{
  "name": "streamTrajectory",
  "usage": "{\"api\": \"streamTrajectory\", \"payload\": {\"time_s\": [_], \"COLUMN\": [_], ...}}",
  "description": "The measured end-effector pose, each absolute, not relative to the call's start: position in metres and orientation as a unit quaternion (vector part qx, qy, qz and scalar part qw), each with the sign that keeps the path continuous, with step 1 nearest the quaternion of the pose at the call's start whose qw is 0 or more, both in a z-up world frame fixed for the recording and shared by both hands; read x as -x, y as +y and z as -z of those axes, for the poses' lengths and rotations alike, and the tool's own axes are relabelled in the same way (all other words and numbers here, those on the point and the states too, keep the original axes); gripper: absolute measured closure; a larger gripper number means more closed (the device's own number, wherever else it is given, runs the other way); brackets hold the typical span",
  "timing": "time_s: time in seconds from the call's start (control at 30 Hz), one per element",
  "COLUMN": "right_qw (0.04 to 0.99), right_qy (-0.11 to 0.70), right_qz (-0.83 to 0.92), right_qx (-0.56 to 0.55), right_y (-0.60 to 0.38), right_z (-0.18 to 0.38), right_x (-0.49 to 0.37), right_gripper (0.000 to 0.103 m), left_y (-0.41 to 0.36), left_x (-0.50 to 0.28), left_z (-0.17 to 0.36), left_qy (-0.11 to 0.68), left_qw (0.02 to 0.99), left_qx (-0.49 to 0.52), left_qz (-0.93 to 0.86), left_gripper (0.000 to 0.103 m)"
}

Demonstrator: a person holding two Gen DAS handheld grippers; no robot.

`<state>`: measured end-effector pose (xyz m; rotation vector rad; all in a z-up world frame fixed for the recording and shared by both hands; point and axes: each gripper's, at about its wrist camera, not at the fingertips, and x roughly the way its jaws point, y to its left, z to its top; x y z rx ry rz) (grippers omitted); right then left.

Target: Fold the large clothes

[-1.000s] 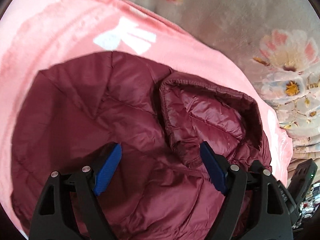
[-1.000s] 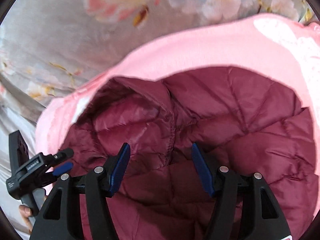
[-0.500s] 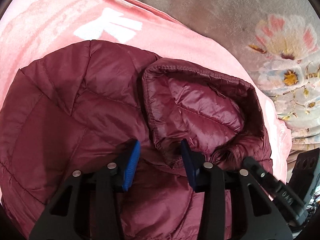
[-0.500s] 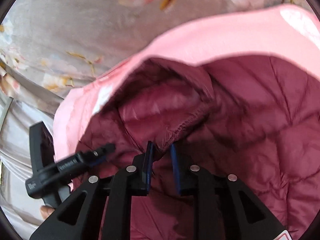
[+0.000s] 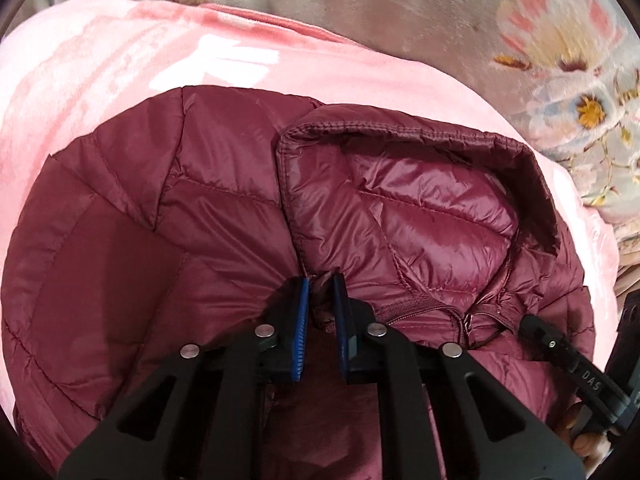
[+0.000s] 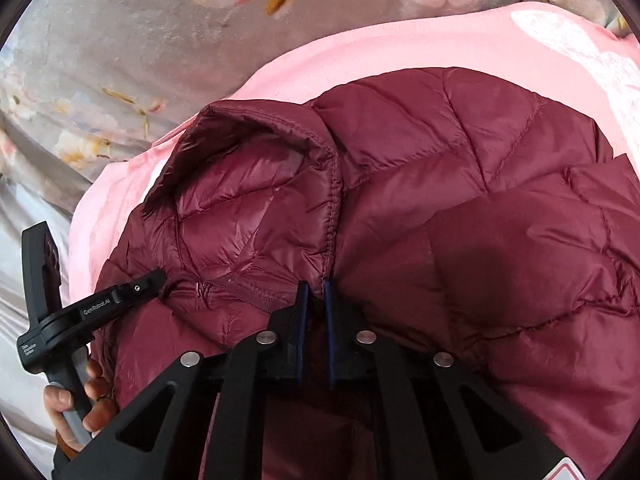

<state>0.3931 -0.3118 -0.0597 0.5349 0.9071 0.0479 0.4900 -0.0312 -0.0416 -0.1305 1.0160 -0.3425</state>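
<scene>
The maroon puffer jacket (image 5: pixel 224 216) lies spread on the pink blanket (image 5: pixel 80 80), which covers the floral bedding (image 6: pixel 120 40); its hood (image 5: pixel 404 208) sits open side up at the end of the jacket nearest both grippers, and the body runs away from the hood across the blanket; that is the long axis of the garment. The left gripper (image 5: pixel 321 280) pinches the hood's edge seam at one lower corner, jaws pressed together on a nub of fabric; the right gripper (image 6: pixel 314 286) pinches a hood seam too, jaws nearly closed on it, seemingly at the opposite corner. Each tool points forward and down onto the jacket, level with the other, the hood's zip (image 6: pixel 248 290) between them; neither is nearer. I judge the next move folds the hood over the body along that axis.
</scene>
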Motion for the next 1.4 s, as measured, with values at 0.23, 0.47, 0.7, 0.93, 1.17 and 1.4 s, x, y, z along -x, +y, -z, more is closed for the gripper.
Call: {"api": "streamTrajectory", "payload": {"time_s": [0.23, 0.47, 0.7, 0.93, 1.17, 1.4], "right_qw": [0.879, 0.904, 0.901, 0.906, 0.907, 0.911], "right_qy": [0.403, 0.34, 0.37, 0.402, 0.401, 0.395], "right_qz": [0.003, 0.02, 0.03, 0.041, 0.043, 0.047], "right_qx": [-0.253, -0.259, -0.223, -0.127, -0.123, -0.113], "right_y": [-0.319, -0.321, -0.316, -0.303, -0.308, -0.305], "right_z": [0.026, -0.022, -0.004, 0.025, 0.046, 0.05], "right_x": [-0.372, -0.419, -0.471, -0.449, -0.447, -0.445], "right_gripper": [0.085, 0.085, 0.085, 0.085, 0.096, 0.096], "left_y": [-0.011, -0.006, -0.025, -0.038, -0.037, -0.041], "left_x": [-0.474, -0.517, -0.577, -0.559, -0.544, -0.536], "left_z": [0.015, -0.037, -0.027, 0.014, 0.038, 0.041], "left_qy": [0.457, 0.429, 0.458, 0.477, 0.447, 0.423], "left_qw": [0.873, 0.888, 0.867, 0.867, 0.885, 0.897], "left_qx": [0.042, 0.078, 0.139, 0.042, 0.012, -0.009], "left_qz": [0.164, 0.148, 0.14, 0.138, 0.133, 0.127], "left_gripper": [0.09, 0.077, 0.066, 0.067, 0.065, 0.065]}}
